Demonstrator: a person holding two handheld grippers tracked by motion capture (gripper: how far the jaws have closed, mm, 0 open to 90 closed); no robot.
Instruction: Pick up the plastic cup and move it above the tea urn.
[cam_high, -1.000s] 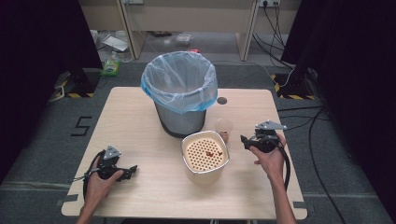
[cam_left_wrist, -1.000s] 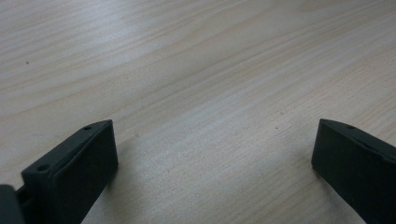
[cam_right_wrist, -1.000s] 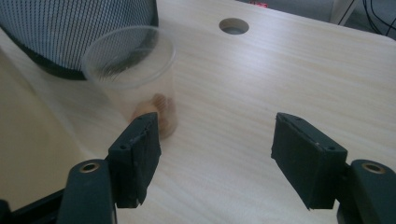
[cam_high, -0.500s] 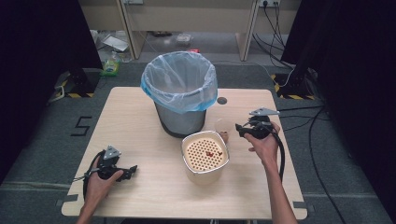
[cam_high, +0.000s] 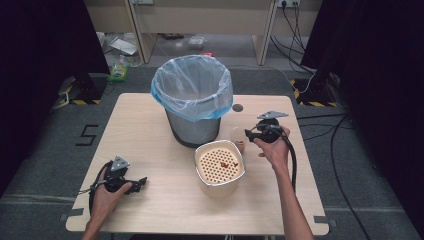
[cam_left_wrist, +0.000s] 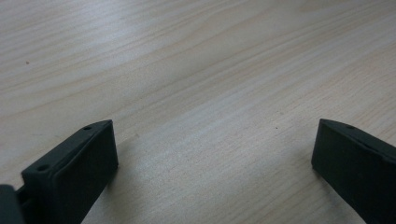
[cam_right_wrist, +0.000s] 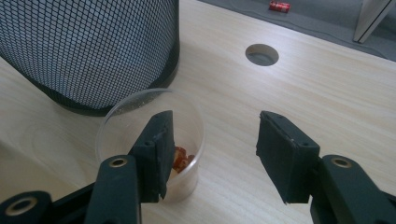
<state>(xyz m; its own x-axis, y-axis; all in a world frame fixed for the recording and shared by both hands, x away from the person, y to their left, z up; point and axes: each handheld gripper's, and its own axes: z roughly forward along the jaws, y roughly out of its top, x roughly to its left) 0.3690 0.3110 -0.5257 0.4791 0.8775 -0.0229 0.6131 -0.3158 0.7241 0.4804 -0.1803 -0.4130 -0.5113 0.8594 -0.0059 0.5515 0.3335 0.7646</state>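
One wooden table (cam_high: 150, 145), one lined mesh bin (cam_high: 192, 102), one perforated strainer tub (cam_high: 219, 167), one clear plastic cup (cam_right_wrist: 149, 135), two handheld grippers (cam_high: 120, 181) (cam_high: 250, 134)

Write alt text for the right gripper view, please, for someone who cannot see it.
Two open black gripper fingers hover over a light wooden table, one in front of a clear plastic cup holding small red pieces. A black mesh waste bin stands behind the cup, beside a round hole in the tabletop.
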